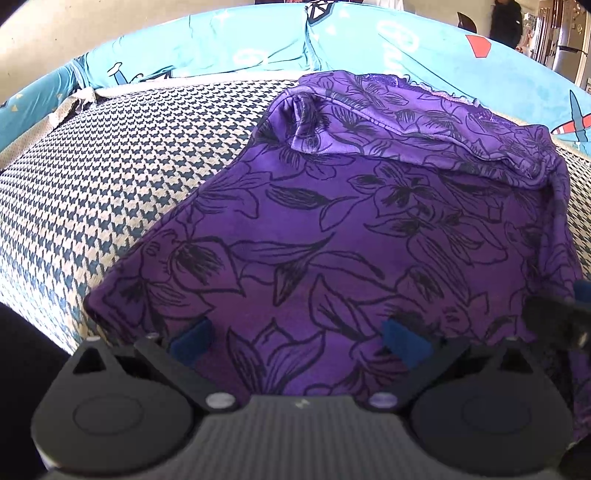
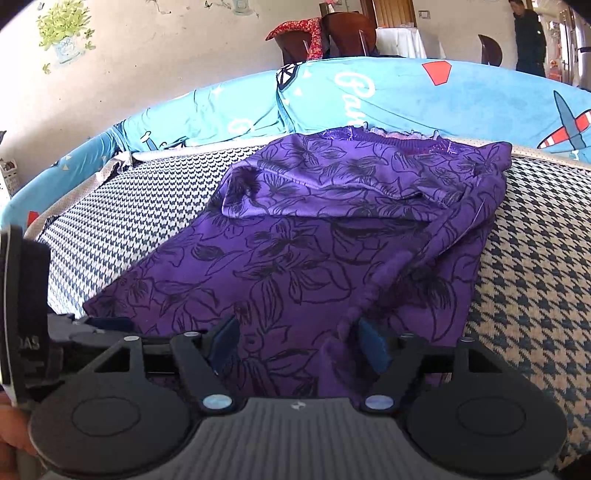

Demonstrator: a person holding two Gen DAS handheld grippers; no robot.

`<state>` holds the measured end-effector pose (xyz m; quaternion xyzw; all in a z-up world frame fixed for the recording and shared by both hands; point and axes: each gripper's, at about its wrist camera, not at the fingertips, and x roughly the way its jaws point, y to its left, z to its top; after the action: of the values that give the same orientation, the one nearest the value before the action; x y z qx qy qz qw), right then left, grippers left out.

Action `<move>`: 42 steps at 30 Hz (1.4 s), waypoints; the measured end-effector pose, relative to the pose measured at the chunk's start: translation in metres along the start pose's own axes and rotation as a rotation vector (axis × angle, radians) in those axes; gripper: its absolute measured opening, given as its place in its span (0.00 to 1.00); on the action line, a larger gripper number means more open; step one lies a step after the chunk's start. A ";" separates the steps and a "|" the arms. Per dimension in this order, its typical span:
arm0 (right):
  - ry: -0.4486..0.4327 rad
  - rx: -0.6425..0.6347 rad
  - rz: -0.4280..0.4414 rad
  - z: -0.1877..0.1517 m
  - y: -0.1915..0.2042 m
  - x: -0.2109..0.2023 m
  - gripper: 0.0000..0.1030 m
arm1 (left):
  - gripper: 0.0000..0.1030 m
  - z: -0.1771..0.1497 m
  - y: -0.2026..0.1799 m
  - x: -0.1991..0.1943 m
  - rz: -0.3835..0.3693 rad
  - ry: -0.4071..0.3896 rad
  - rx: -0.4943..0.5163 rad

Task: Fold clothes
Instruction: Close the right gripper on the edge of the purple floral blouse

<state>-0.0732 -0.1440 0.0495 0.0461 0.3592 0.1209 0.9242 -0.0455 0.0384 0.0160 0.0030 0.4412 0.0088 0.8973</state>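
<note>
A: The garment (image 1: 332,229), purple with black outlined flowers, lies on a sofa seat (image 1: 110,177) covered in houndstooth weave. Its long axis runs from the near seat edge toward the backrest, leaning a little right. The far end is doubled back toward the camera in a rumpled flap.

B: Where are the grippers?

A: Both sit at the near hem. The left gripper (image 1: 299,339) has its blue pads spread wide over the flat cloth, holding nothing. The right gripper (image 2: 299,345) has its jaws at a middling gap, with a raised ridge of cloth between the pads; I cannot tell whether they touch it.

B: And the edges?

A: The left edge runs straight and slanted, with broad bare seat beside it. The right edge is bunched into a lengthwise ridge, with bare seat beyond that too.

B: The room?

A: Turquoise printed cushions (image 2: 424,96) form the backrest. Behind stand a cream wall with a plant sticker (image 2: 64,27), dark wooden chairs (image 2: 347,35), and a person (image 2: 530,40) at far right.
</note>
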 end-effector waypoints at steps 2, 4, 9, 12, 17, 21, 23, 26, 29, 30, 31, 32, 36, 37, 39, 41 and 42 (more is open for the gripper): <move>-0.003 0.004 0.004 0.009 -0.006 0.000 0.71 | 1.00 0.001 -0.001 0.002 0.002 0.003 -0.002; -0.009 0.009 0.000 0.020 -0.013 0.001 0.71 | 1.00 0.003 -0.002 0.003 0.004 0.005 -0.002; -0.040 0.047 -0.011 0.046 -0.038 0.005 0.71 | 1.00 0.014 -0.008 0.010 0.010 0.010 0.015; -0.056 0.046 -0.041 0.058 -0.051 0.010 0.71 | 1.00 0.022 -0.011 0.014 0.006 0.012 0.021; -0.050 0.145 -0.066 0.068 -0.078 0.023 0.71 | 1.00 0.035 -0.015 0.021 0.002 0.009 0.033; -0.054 0.243 -0.066 0.074 -0.097 0.031 0.71 | 1.00 0.047 -0.020 0.028 0.003 0.004 0.050; -0.069 0.269 -0.085 0.079 -0.105 0.033 0.71 | 1.00 0.053 -0.023 0.030 -0.004 0.000 0.059; -0.089 0.326 -0.112 0.086 -0.121 0.037 0.71 | 1.00 0.063 -0.028 0.033 -0.016 -0.008 0.078; -0.100 0.401 -0.129 0.094 -0.141 0.044 0.71 | 1.00 0.074 -0.031 0.035 -0.030 -0.025 0.096; -0.102 0.422 -0.134 0.097 -0.148 0.047 0.71 | 1.00 0.078 -0.032 0.035 -0.033 -0.030 0.102; -0.105 0.441 -0.140 0.099 -0.154 0.050 0.71 | 1.00 0.082 -0.033 0.036 -0.036 -0.035 0.107; -0.107 0.456 -0.145 0.101 -0.160 0.053 0.72 | 1.00 0.085 -0.033 0.037 -0.041 -0.040 0.110; -0.112 0.490 -0.167 0.108 -0.177 0.066 0.75 | 1.00 0.100 -0.034 0.041 -0.051 -0.058 0.121; -0.111 0.495 -0.169 0.109 -0.180 0.070 0.79 | 1.00 0.104 -0.034 0.042 -0.051 -0.062 0.125; -0.111 0.505 -0.171 0.111 -0.186 0.076 0.80 | 1.00 0.110 -0.034 0.043 -0.055 -0.067 0.129; -0.117 0.515 -0.167 0.112 -0.192 0.081 0.81 | 1.00 0.115 -0.034 0.045 -0.060 -0.071 0.132; -0.116 0.521 -0.159 0.113 -0.195 0.085 0.82 | 1.00 0.117 -0.034 0.046 -0.063 -0.070 0.131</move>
<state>0.1002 -0.3101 0.0440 0.2606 0.3273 -0.0511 0.9068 0.0759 0.0057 0.0508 0.0481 0.4090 -0.0485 0.9100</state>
